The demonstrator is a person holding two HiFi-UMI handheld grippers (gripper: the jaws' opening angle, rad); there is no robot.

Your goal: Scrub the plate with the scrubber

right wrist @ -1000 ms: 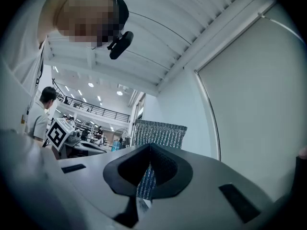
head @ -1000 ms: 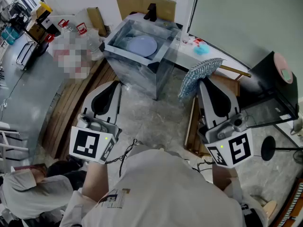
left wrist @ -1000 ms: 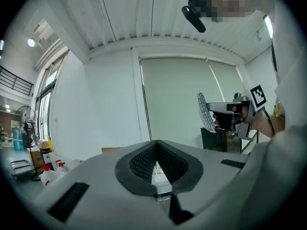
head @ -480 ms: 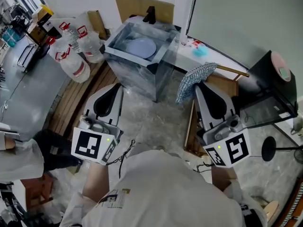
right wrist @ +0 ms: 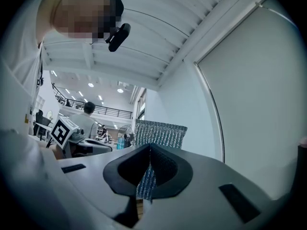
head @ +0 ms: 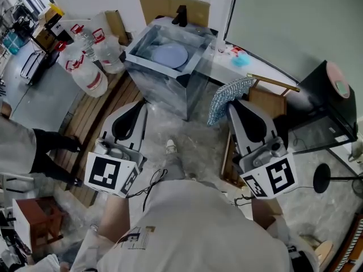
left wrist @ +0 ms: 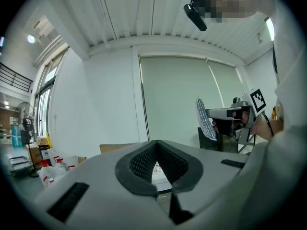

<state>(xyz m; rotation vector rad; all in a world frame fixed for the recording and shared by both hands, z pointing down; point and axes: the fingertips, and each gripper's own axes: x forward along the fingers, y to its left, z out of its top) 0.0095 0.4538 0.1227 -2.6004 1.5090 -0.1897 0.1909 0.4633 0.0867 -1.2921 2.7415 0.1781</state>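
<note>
One plate point(head: 170, 54) inside clear tub point(head: 153, 66), left gripper point(left wrist: 156, 146) jaws together, right gripper point(right wrist: 149, 150) clamped on scrubber point(head: 227, 98).

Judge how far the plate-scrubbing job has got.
Done: the right gripper is shut on the scrubber. In hand: it hangs in air, short of the tub. Left: all scrubbing; the plate lies in the tub, untouched. The left gripper is shut, empty.
</note>
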